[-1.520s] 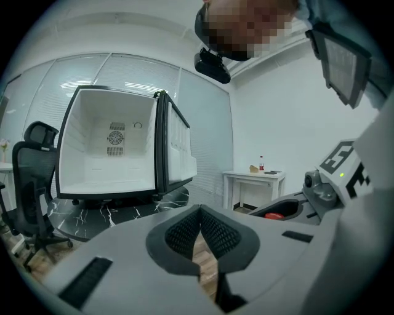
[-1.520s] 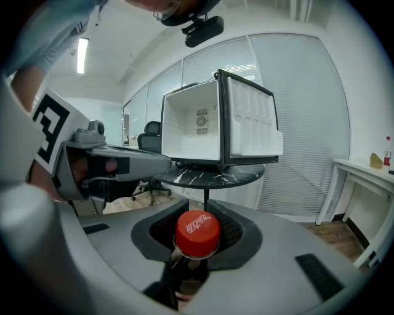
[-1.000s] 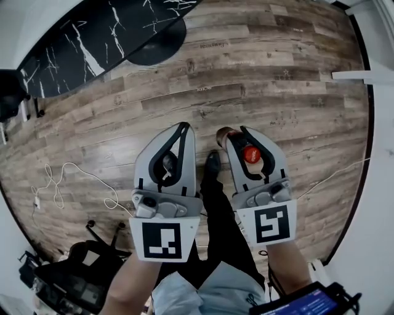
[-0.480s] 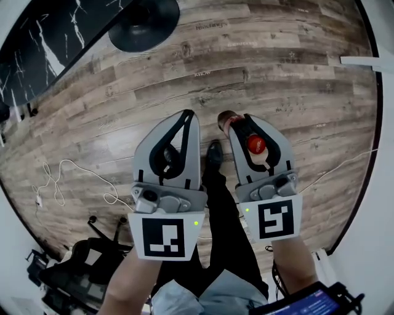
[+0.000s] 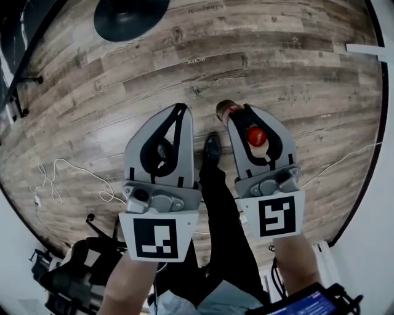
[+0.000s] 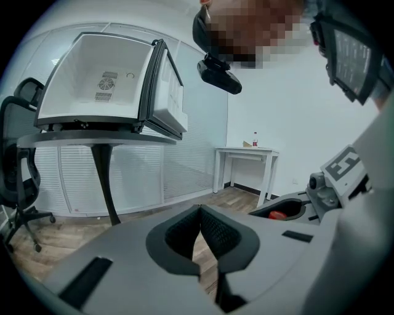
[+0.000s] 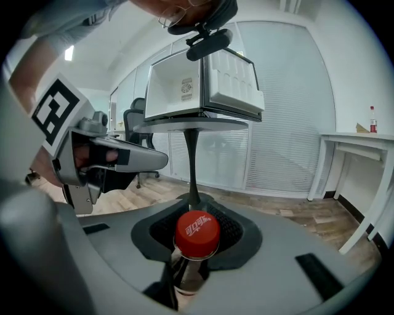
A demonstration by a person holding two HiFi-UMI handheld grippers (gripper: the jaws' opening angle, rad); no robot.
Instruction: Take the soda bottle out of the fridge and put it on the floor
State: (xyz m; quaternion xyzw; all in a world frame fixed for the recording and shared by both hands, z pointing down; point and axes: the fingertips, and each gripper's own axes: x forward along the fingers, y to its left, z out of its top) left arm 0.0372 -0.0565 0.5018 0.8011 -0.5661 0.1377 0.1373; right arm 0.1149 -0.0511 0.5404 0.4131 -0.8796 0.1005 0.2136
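Neighbouring soda bottle (image 5: 255,136): black shoe (image 5: 212,148)

Bare wooden floor (image 5: 277,74) spreads wide ahead of both grippers, leaving open room to pass. The person's dark leg (image 5: 218,203) and shoe (image 5: 212,147) stand between the left gripper (image 5: 181,109) and the right gripper (image 5: 244,111), which grips a bottle (image 5: 255,136). At the floor's far edge sits a round black table base (image 5: 129,15). A white cable (image 5: 68,172) loops on the floor left of the left gripper, with an office chair (image 5: 74,277) nearer the person. Another cable (image 5: 345,163) crosses the floor near its right edge.
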